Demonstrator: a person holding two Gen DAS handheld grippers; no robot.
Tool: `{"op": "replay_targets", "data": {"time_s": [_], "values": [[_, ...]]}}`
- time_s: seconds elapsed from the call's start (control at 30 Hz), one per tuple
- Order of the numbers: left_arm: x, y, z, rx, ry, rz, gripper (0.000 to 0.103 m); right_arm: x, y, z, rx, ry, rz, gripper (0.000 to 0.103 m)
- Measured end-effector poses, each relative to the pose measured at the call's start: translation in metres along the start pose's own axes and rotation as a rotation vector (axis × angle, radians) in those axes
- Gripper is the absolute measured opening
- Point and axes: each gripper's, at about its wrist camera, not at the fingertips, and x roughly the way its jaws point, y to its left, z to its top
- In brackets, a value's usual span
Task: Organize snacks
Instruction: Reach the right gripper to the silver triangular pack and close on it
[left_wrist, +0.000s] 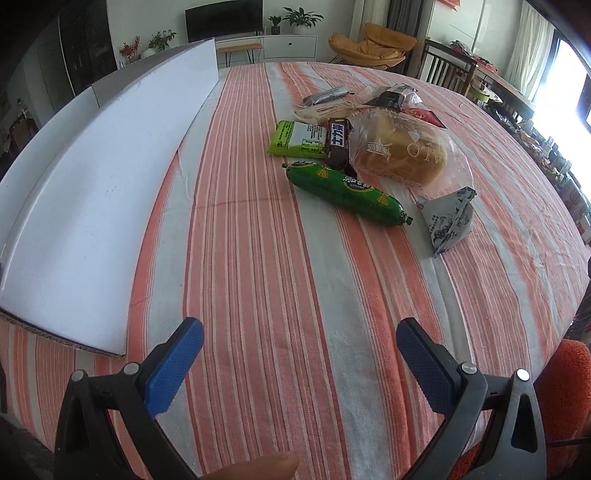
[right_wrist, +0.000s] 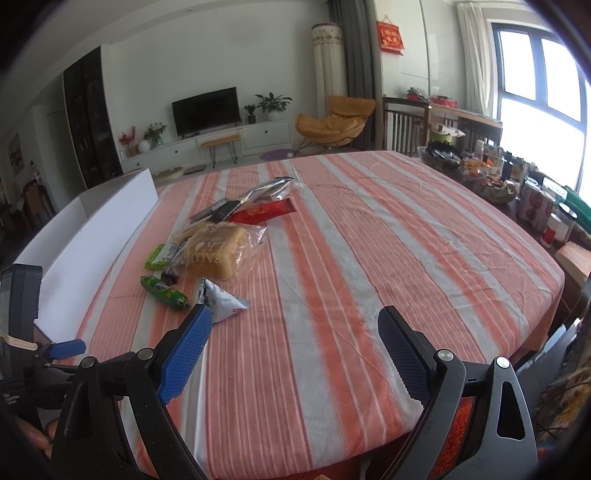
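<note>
Bare striped cloth (left_wrist: 258, 258) lies open between white box (left_wrist: 92, 206) and snack pile (left_wrist: 354, 155).

— Where's the left camera looking from?
— Low over the desk's (left_wrist: 258, 258) near edge, facing the snack pile (left_wrist: 369, 155) fairly close, white box (left_wrist: 92, 221) on its left.
— And the right one?
— Higher, further right, facing the far wall. Both share the pile (right_wrist: 214, 251), box (right_wrist: 103, 229) and striped cloth.

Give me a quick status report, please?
Left claw and right claw open, empty. Snack pile untouched on striped tablecloth; white box beside it. Nothing in the way.
</note>
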Motion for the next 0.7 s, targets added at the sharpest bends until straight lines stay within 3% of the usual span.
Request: {"op": "replay_targets", "data": {"time_s": [0.13,0.7], "values": [[0.013,0.000,0.002,0.014,0.026,0.037,0.103,0.005,-0.001,-0.003,0.003,0.033,0.012,0.093],[0.010,0.001,-0.001,0.019,0.012,0.039,0.103,0.021,0.005,-0.009,0.002,0.122,0.084,0.093]]}}
